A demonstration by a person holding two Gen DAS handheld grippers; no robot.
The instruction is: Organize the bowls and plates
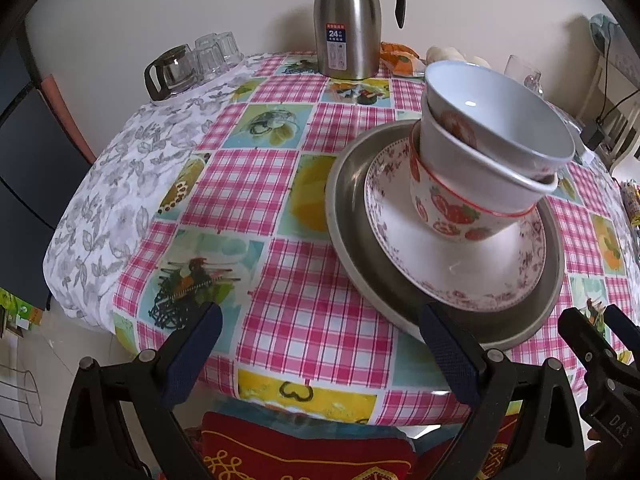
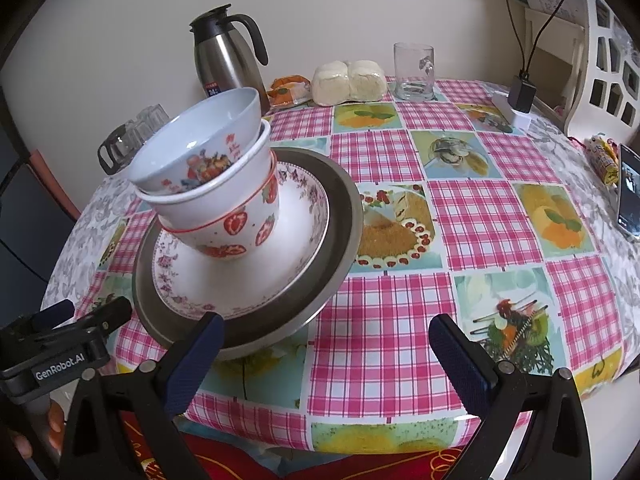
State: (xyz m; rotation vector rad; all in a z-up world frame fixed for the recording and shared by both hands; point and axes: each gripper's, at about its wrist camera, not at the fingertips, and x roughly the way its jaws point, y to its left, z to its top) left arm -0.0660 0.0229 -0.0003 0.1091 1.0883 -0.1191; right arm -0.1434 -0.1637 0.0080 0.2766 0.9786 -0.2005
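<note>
Three bowls nest in one tilted stack: a pale blue bowl [image 2: 200,136] in a white bowl [image 2: 216,196] in a strawberry bowl [image 2: 240,228]. They sit on one floral plate [image 2: 248,276] inside one steel dish [image 2: 340,216] near the table's [image 2: 480,216] front edge. Left gripper [image 1: 320,352] and right gripper [image 2: 326,360] both gape, holding nothing. One steel thermos [image 1: 347,20] stands at the back edge by the cream wall.

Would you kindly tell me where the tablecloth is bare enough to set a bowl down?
Two free patches: the checked cloth right of the metal tray, running to the phone, and the cloth left of the tray, up to the glass tumblers. The back edge is crowded: thermos jug, wrapped buns, glass mug. Both tongs are open.
</note>
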